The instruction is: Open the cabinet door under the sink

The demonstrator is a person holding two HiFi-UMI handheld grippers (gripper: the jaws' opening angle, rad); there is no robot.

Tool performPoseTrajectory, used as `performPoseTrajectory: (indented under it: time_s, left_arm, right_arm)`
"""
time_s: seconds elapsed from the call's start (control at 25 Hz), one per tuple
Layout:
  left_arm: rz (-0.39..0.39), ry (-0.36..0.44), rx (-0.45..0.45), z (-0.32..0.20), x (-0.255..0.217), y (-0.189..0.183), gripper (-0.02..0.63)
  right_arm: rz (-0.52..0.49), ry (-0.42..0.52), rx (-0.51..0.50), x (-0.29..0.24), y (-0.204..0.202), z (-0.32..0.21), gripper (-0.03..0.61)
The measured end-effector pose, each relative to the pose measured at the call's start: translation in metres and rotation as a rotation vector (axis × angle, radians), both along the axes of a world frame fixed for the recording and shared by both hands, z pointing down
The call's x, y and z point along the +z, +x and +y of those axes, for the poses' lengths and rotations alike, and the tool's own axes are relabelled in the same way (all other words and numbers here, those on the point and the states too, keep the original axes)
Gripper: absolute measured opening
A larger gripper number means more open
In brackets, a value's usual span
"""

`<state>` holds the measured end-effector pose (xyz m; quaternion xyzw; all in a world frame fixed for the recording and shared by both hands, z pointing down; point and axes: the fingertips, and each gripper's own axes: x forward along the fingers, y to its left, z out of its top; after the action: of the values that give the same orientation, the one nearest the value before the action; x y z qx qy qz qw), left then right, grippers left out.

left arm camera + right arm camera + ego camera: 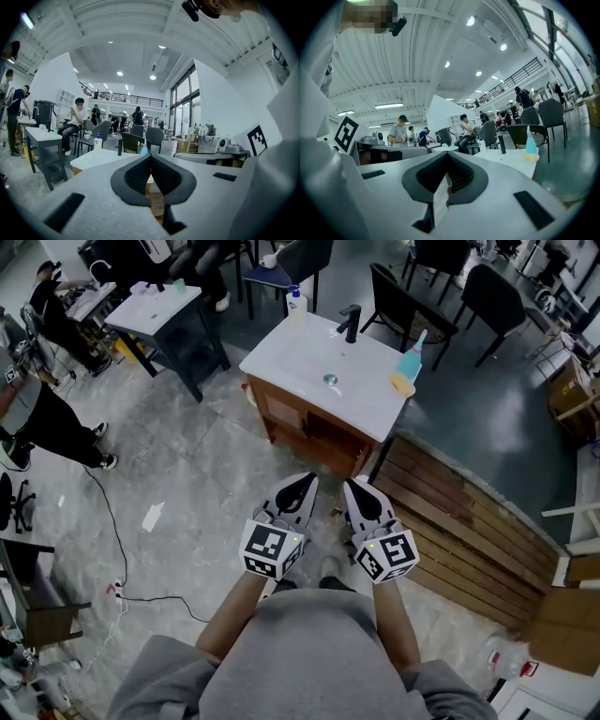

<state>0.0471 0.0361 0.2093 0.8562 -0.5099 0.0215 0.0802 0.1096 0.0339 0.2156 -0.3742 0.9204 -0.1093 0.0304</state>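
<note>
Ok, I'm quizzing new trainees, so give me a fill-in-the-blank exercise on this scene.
1. The faucet on the sink is ___ in colour.
2. The left gripper and right gripper are both ___, holding nothing.
3. Neither gripper is ___ the cabinet.
Missing words: black; shut; touching.
</note>
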Motion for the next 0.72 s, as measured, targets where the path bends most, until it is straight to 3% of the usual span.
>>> performPoseTrajectory:
  time_s: [0.72]
  left_arm:
    - [0.004, 0.058, -0.008, 0.005, -0.015, -0.017, 0.008]
  right_arm:
    - [0.005, 0.082, -0.008, -0.024, -0.023, 0.004, 0.008]
